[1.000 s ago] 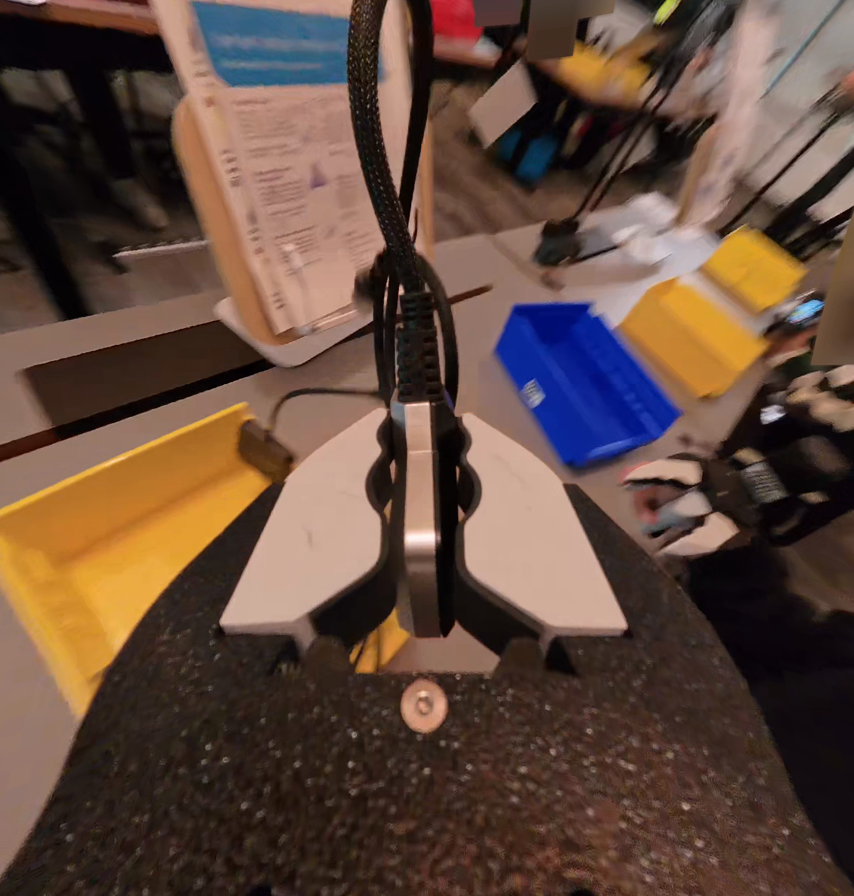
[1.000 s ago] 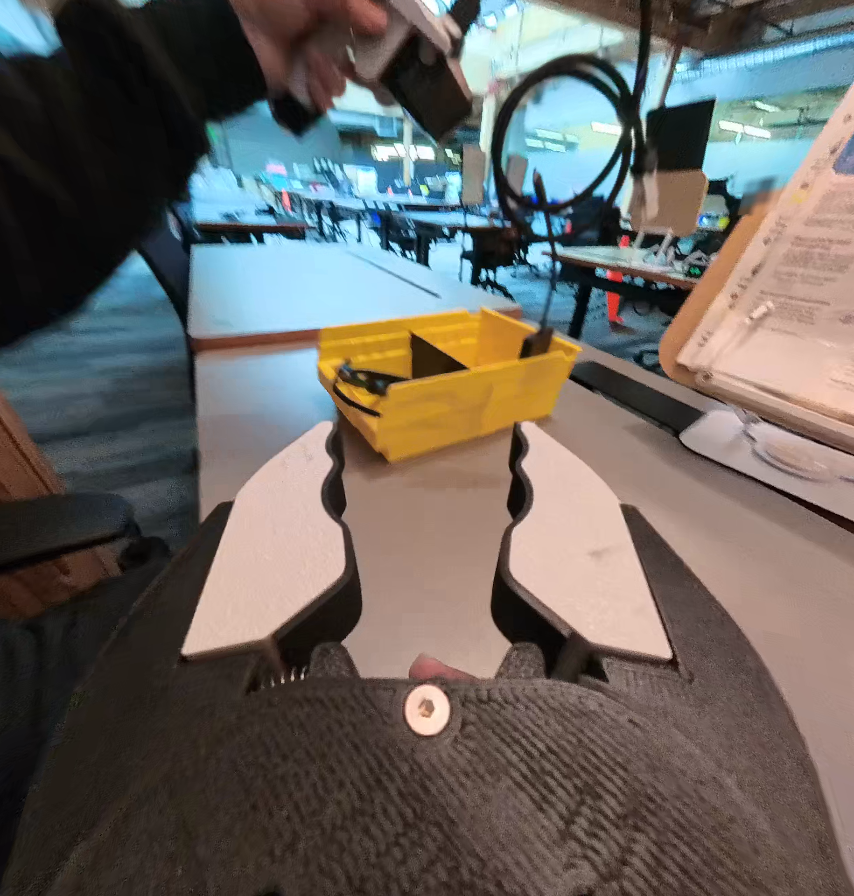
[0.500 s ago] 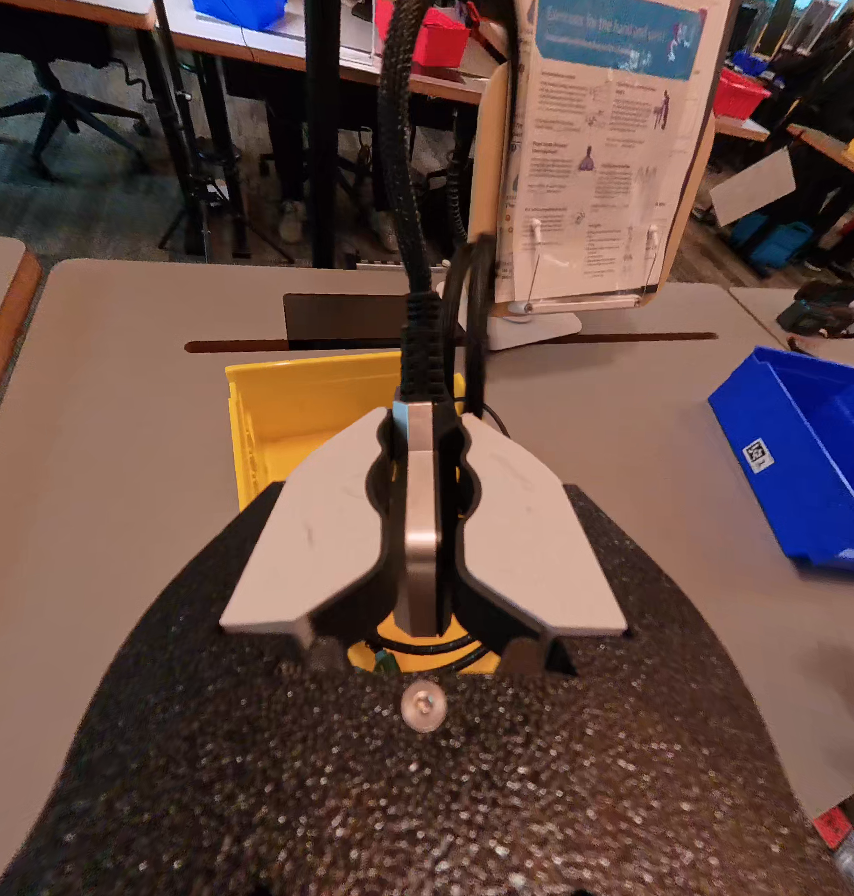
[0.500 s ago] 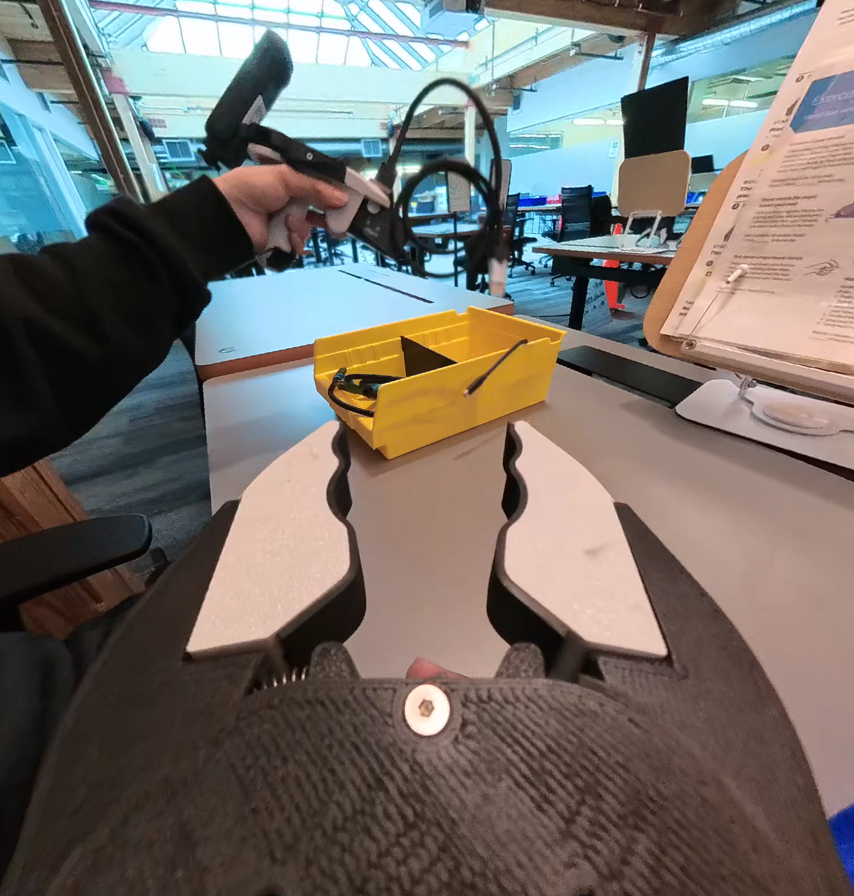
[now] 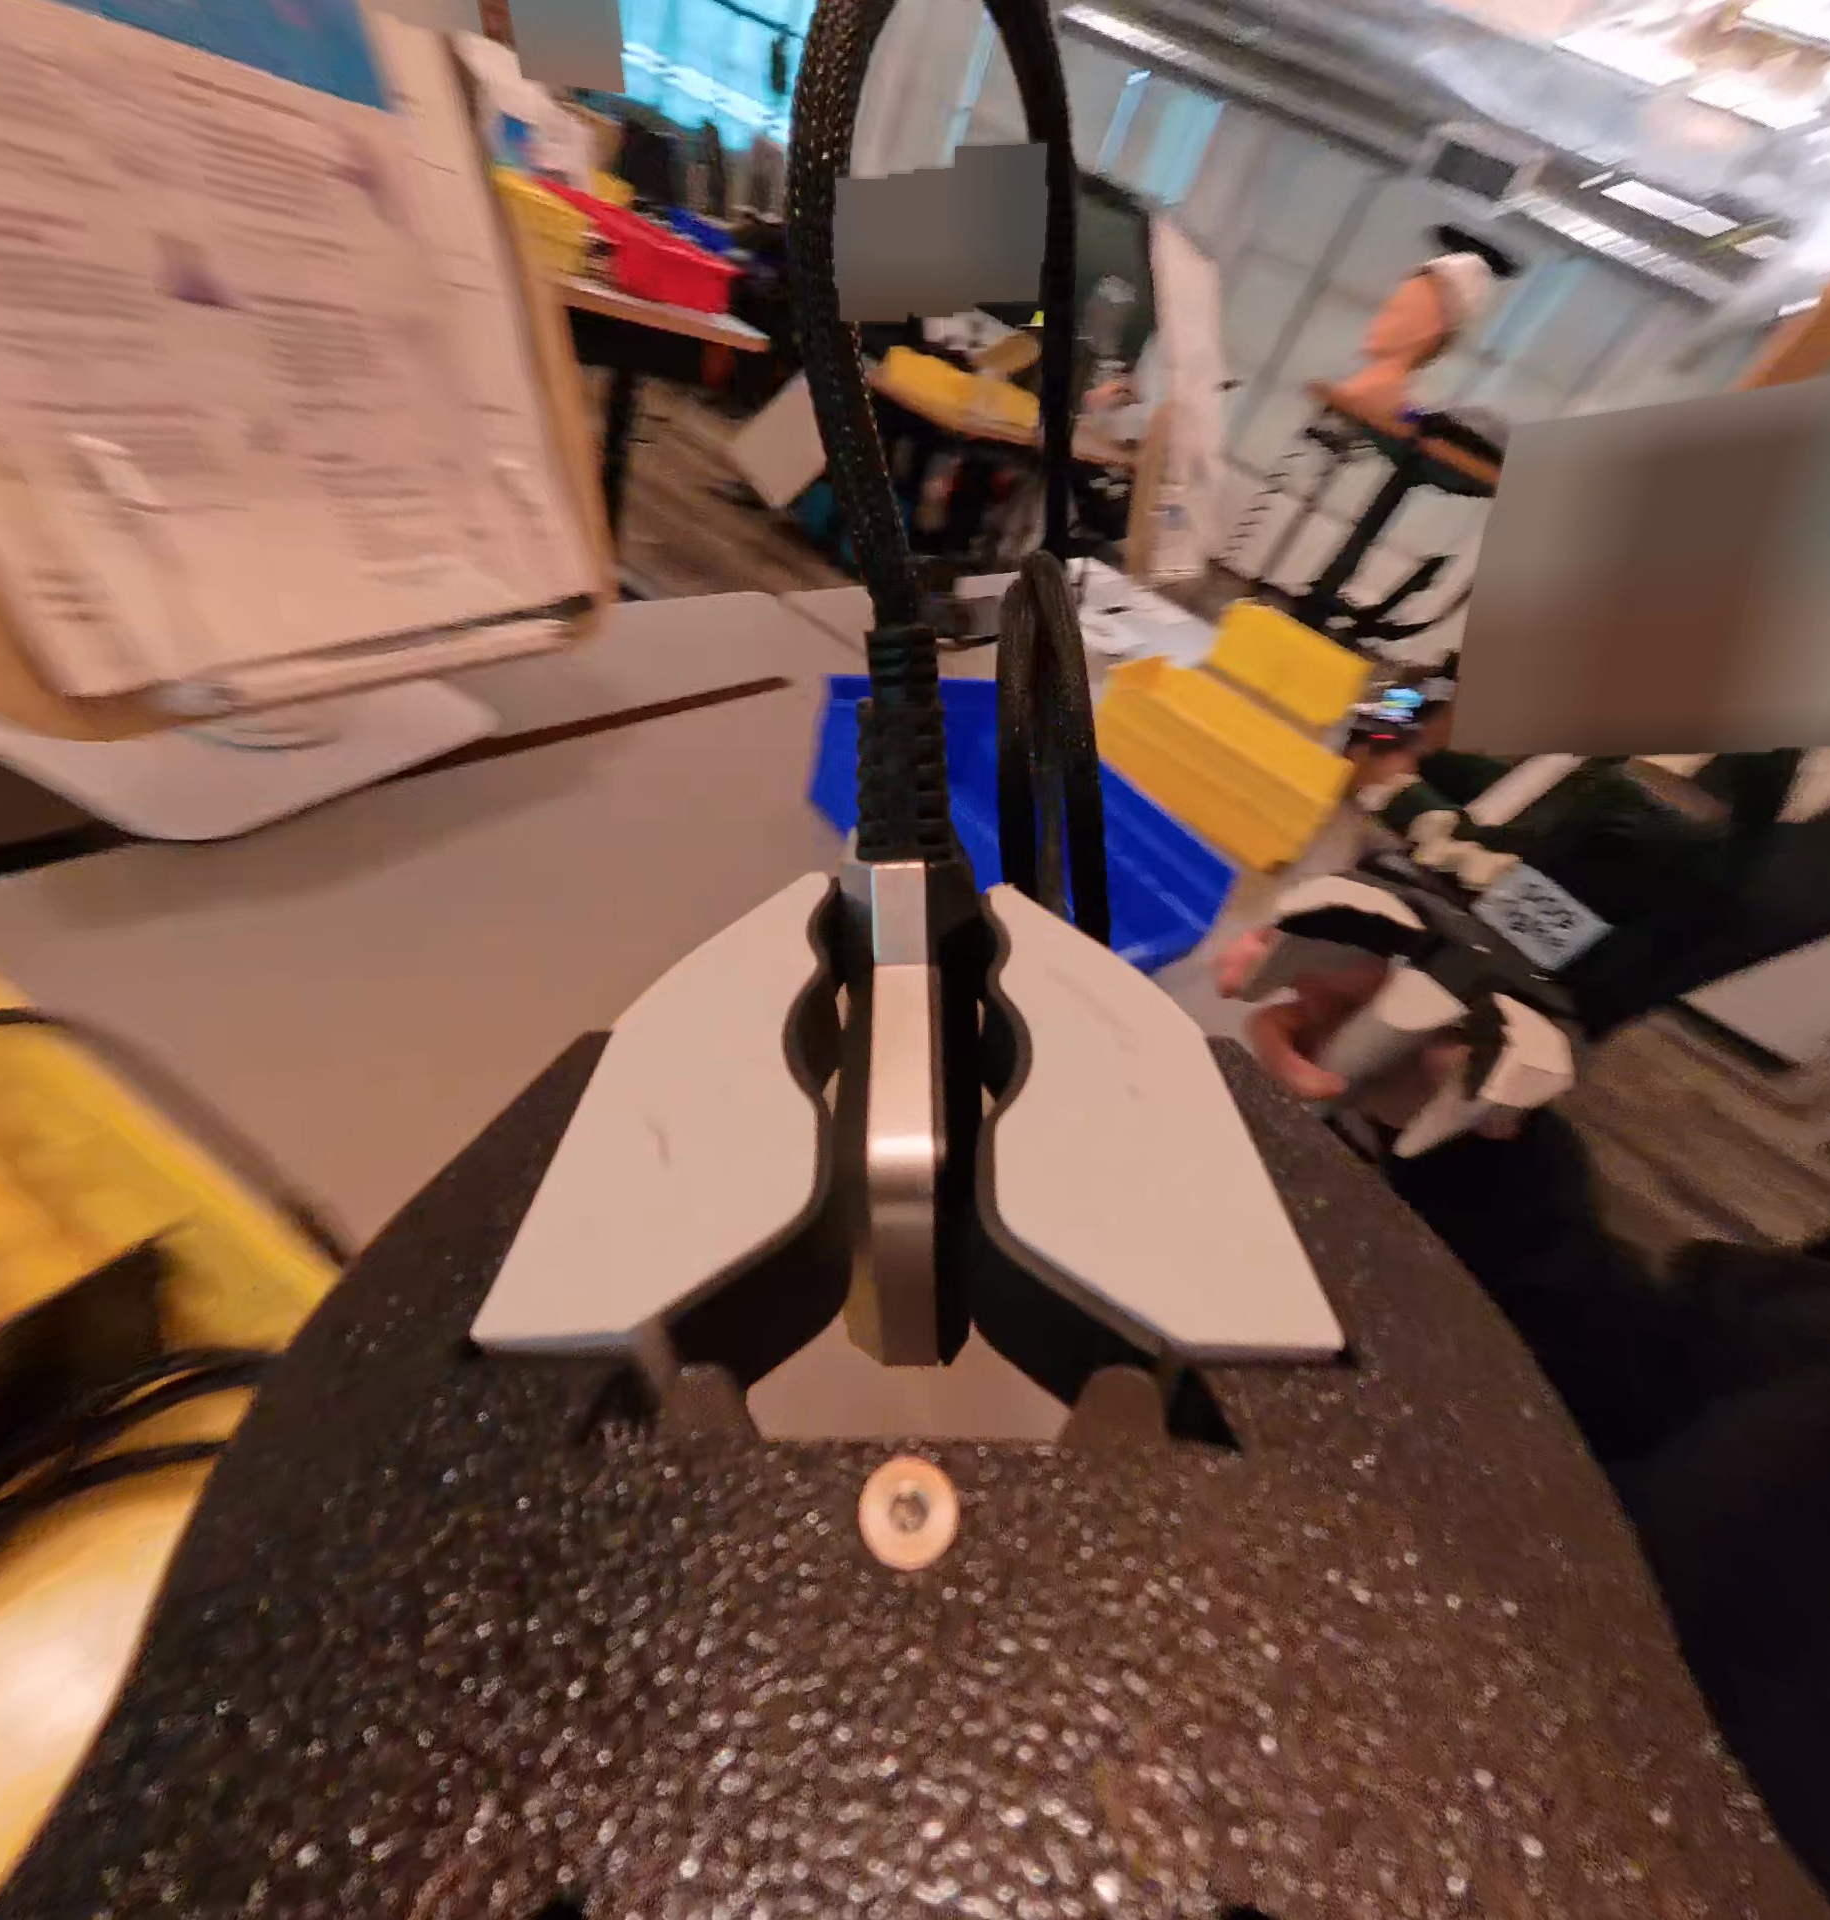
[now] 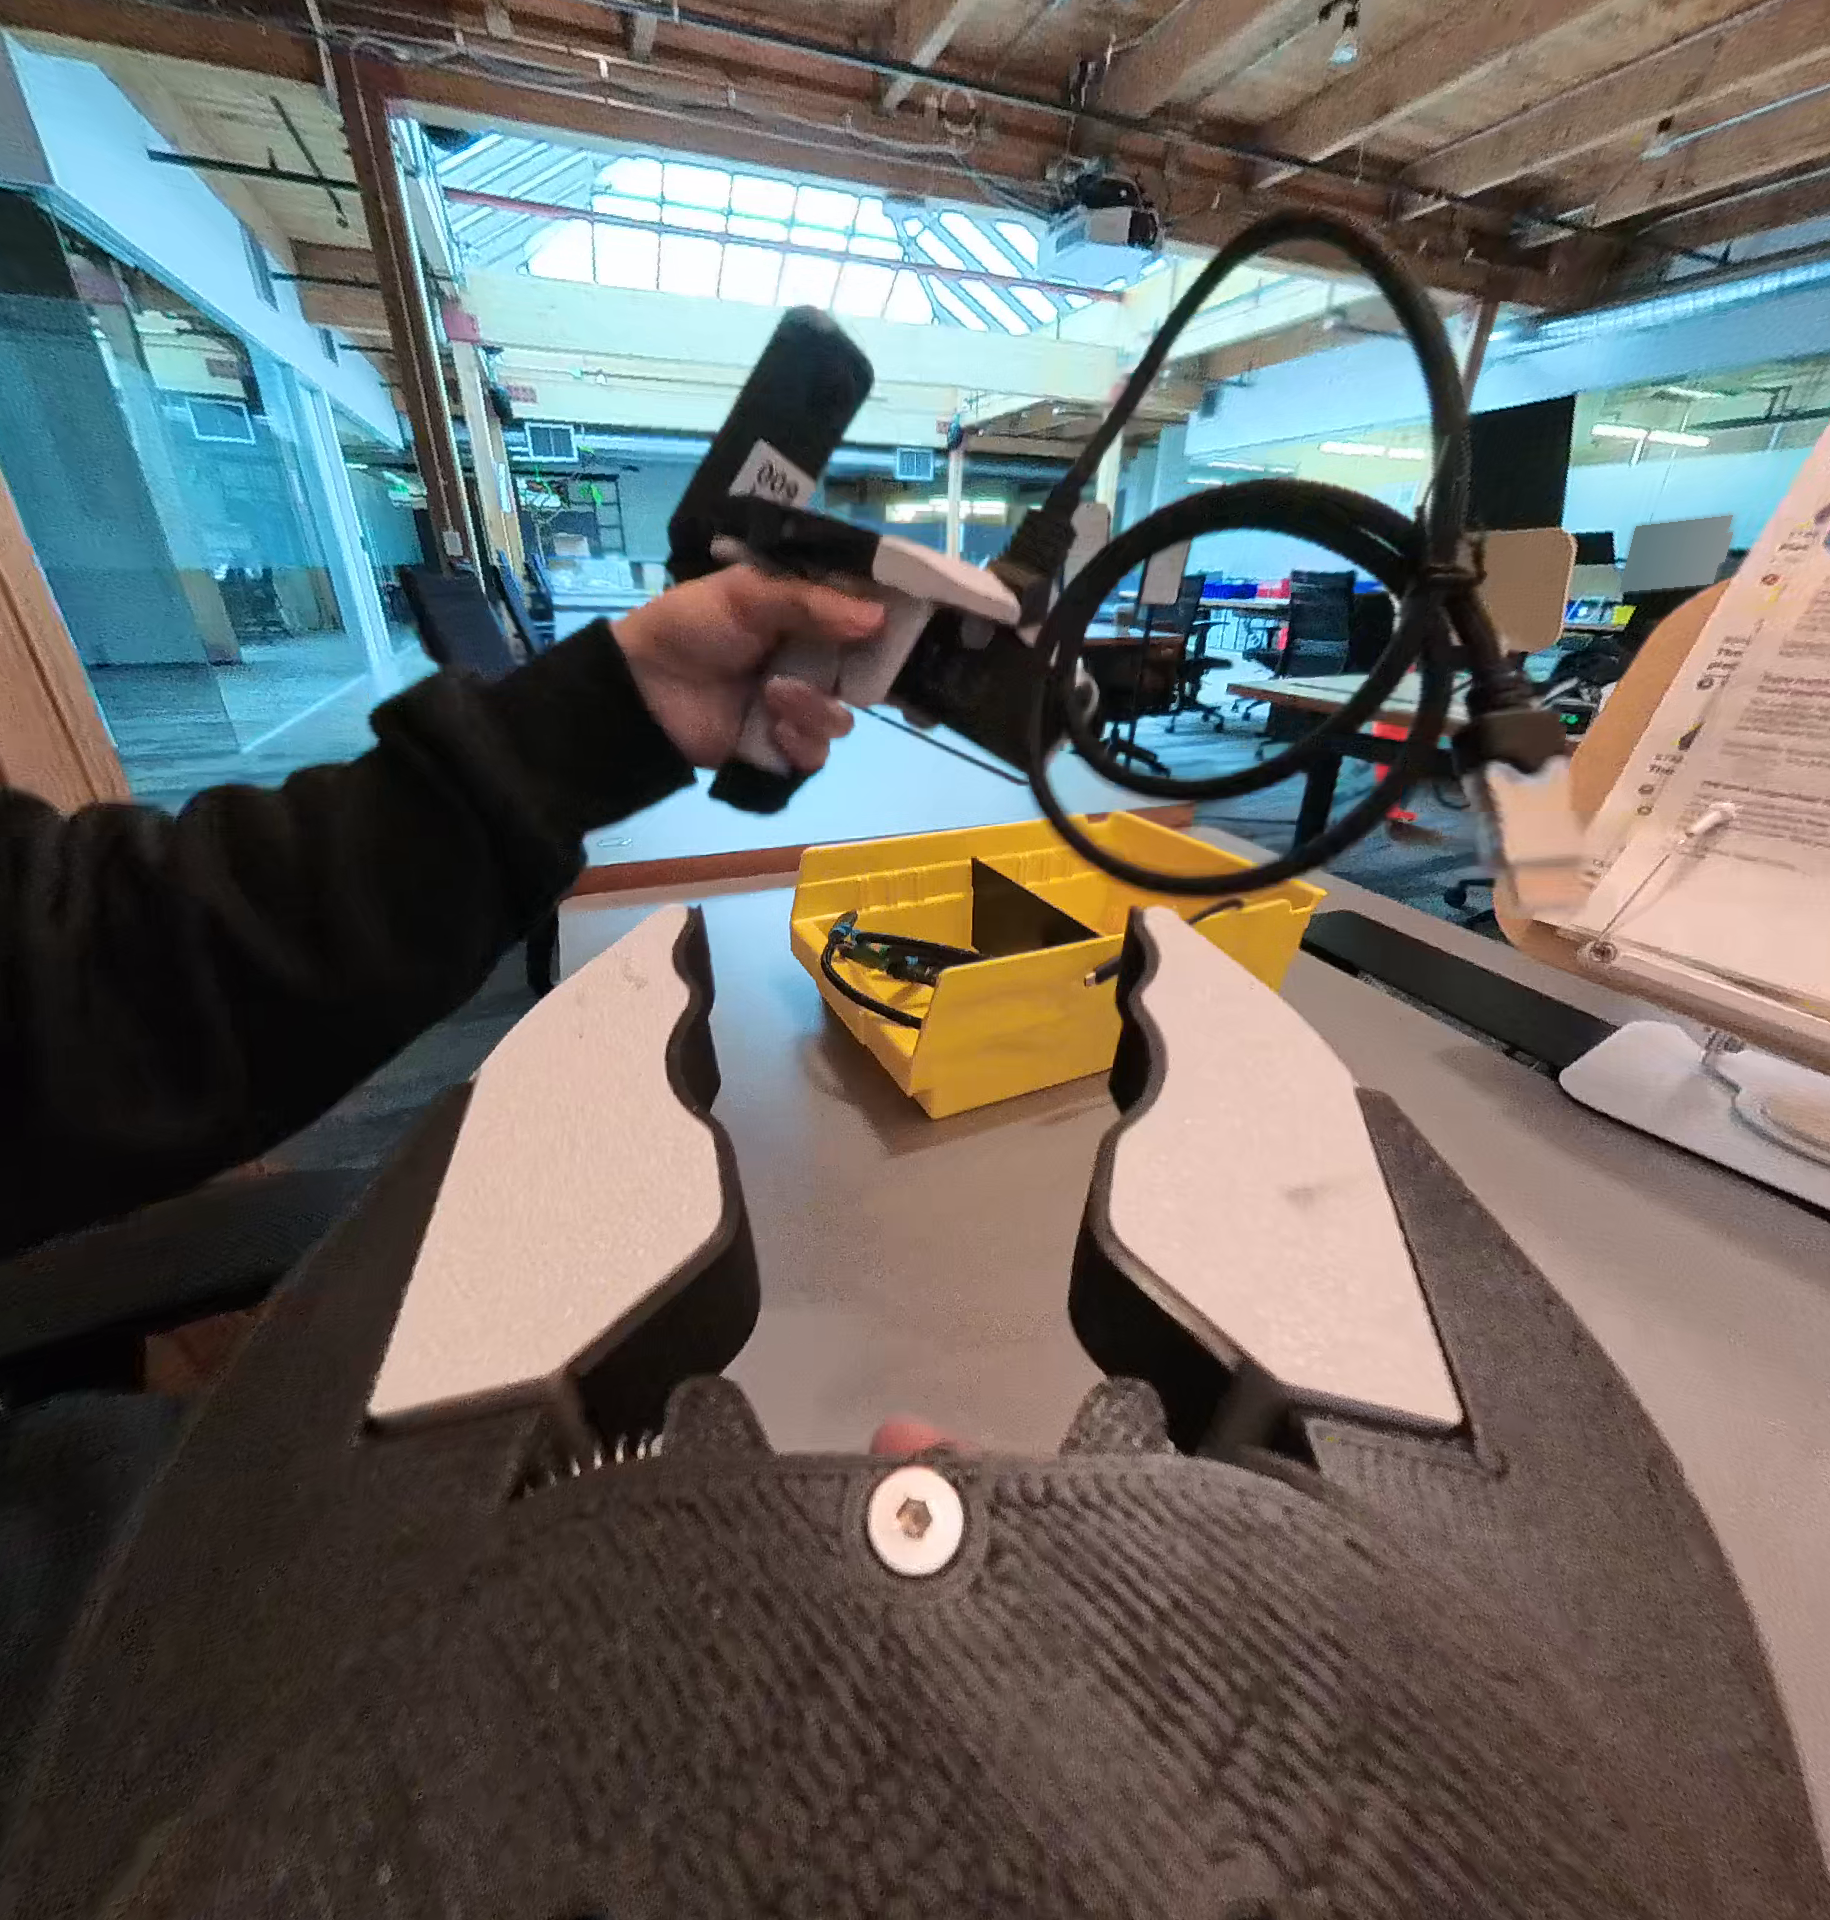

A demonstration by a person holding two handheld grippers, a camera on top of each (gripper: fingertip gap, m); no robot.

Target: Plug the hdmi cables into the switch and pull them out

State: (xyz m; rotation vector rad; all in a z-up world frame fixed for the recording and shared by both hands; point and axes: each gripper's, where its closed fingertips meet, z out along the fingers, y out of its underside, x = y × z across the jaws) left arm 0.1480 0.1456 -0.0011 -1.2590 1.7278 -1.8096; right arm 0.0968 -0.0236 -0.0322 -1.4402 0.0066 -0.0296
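Observation:
My left gripper (image 5: 906, 904) is shut on a flat silver piece, the switch (image 5: 900, 1122) as far as I can tell, held on edge between the pads. A black braided hdmi cable (image 5: 838, 416) rises from it and loops back down. In the right wrist view the left gripper (image 6: 952, 665) is held in the air above the yellow bin (image 6: 1004, 1029), with the tied cable coil (image 6: 1243, 665) and a silver plug (image 6: 1524, 831) dangling. My right gripper (image 6: 911, 935) is open and empty, low over the grey table (image 6: 890, 1226).
The yellow bin has a black divider and thin black cables (image 6: 880, 961) in it. A document stand (image 6: 1742, 831) with papers stands at the right on a white base. A blue bin (image 5: 1150, 862) and more yellow bins (image 5: 1223, 748) lie beyond the left gripper.
The left gripper has swung right with the switch, from facing the yellow bin to facing the blue bin. The cable coil has swung toward the document stand. The right gripper has stayed open, almost still.

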